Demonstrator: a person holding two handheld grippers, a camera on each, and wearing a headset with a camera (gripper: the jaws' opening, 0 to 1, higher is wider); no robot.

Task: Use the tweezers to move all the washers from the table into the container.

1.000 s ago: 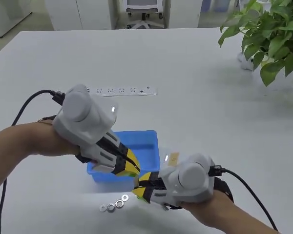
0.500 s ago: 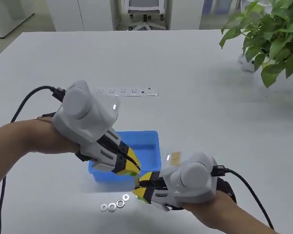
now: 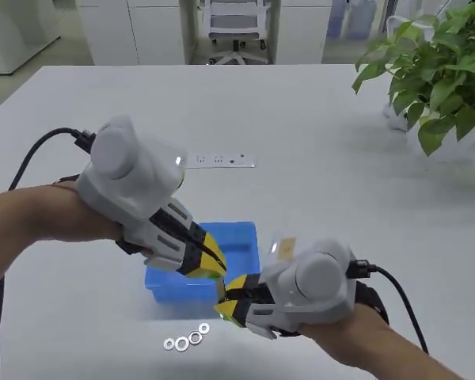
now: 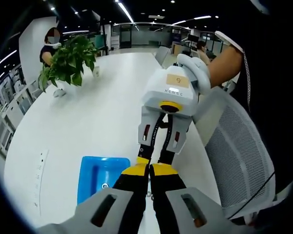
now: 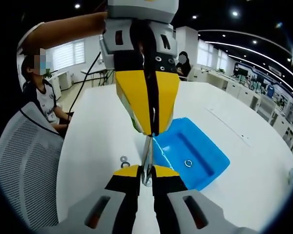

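Thin metal tweezers run between my two grippers, which meet tip to tip. My left gripper comes down from the upper left, shut on one end of the tweezers. My right gripper comes in from the lower right, its jaws closed on the other end. They hang above the front edge of the blue container. One washer lies inside the container. Several washers lie in a short row on the table just in front of it.
A white power strip lies on the white table beyond the container. A potted plant stands at the far right. A cable trails from the left gripper. A mesh chair stands by the table's near side.
The head camera has tilted, so the whole scene sits lower in the picture. The two grippers stay tip to tip over the container's front edge; the washers have not moved.
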